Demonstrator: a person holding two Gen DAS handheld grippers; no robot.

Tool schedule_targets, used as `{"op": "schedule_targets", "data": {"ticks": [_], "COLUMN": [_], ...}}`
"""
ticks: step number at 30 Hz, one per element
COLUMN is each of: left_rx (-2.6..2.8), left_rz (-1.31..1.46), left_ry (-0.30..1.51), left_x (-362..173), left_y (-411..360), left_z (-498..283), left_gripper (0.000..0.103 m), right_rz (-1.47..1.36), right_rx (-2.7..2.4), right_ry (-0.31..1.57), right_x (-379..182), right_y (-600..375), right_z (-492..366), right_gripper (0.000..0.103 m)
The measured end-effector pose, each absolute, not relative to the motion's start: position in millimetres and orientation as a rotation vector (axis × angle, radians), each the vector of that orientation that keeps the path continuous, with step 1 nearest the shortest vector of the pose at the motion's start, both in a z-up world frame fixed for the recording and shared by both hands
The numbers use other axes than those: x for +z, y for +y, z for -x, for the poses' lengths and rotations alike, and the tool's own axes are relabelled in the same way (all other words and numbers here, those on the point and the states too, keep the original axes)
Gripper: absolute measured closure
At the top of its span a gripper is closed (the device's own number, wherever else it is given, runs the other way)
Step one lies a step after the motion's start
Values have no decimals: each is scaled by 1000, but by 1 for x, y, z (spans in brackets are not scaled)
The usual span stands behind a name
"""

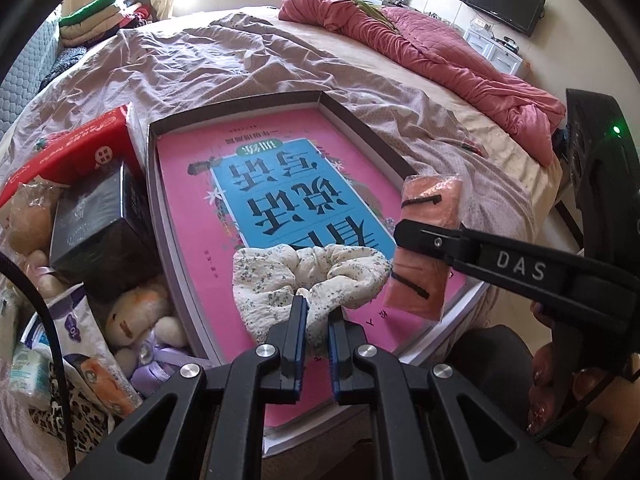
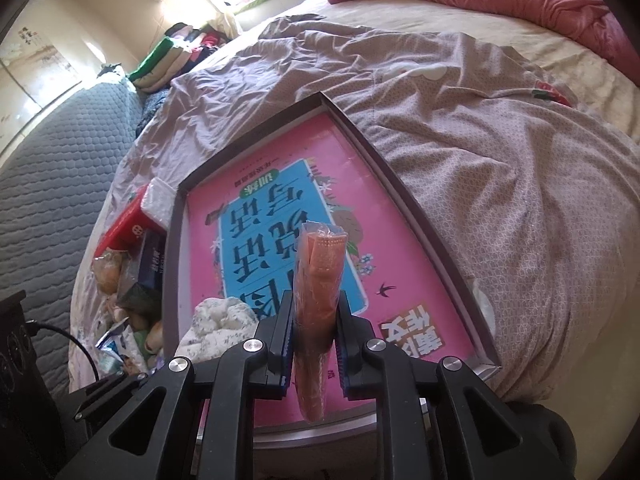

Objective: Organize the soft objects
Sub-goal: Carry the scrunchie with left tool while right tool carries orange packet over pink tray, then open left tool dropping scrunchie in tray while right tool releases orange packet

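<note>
A shallow box (image 1: pixel 362 122) lies on the bed with a pink and blue book (image 1: pixel 280 184) inside. A white floral scrunchie (image 1: pixel 308 276) rests on the book. My left gripper (image 1: pixel 318 320) is shut on the scrunchie's near edge. My right gripper (image 2: pixel 314 320) is shut on an orange mask in a clear wrapper (image 2: pixel 320 272), held upright above the book (image 2: pixel 280 224). In the left wrist view the wrapped mask (image 1: pixel 424 240) hangs over the box's right side, right of the scrunchie. The scrunchie (image 2: pixel 218 324) shows at the lower left of the right wrist view.
Left of the box lies a pile: a red tissue pack (image 1: pixel 76 152), a dark box (image 1: pixel 100 232), plush toys (image 1: pixel 136 312), a purple item (image 1: pixel 156 368) and packets (image 1: pixel 76 336). A pink quilt (image 1: pixel 432 40) is bunched at the bed's far side. Folded clothes (image 1: pixel 96 16) are stacked far left.
</note>
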State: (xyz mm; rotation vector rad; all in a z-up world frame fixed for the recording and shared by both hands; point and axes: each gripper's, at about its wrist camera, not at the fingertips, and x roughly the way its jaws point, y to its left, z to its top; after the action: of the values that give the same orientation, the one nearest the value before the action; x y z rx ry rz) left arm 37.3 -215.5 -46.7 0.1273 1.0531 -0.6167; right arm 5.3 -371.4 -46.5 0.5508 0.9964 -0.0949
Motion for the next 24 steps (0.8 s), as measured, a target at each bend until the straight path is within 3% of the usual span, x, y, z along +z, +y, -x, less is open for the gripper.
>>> {"op": "schedule_targets", "data": {"ticks": [12,24], "left_rx": [-664,-694], "left_rz": [-127,-86], "left_ry": [1112,1139], "left_x": [-56,-55], "left_y": [-218,-216], "left_z": [-29,-29], "left_gripper": [93,92], "right_rz": [-609,-604], "right_rx": [-189,-244], "right_ry": [1037,1023], "right_x": [-60,-56], "right_y": [-391,-397], "right_z": [-3,2], "right_gripper": [78,62]}}
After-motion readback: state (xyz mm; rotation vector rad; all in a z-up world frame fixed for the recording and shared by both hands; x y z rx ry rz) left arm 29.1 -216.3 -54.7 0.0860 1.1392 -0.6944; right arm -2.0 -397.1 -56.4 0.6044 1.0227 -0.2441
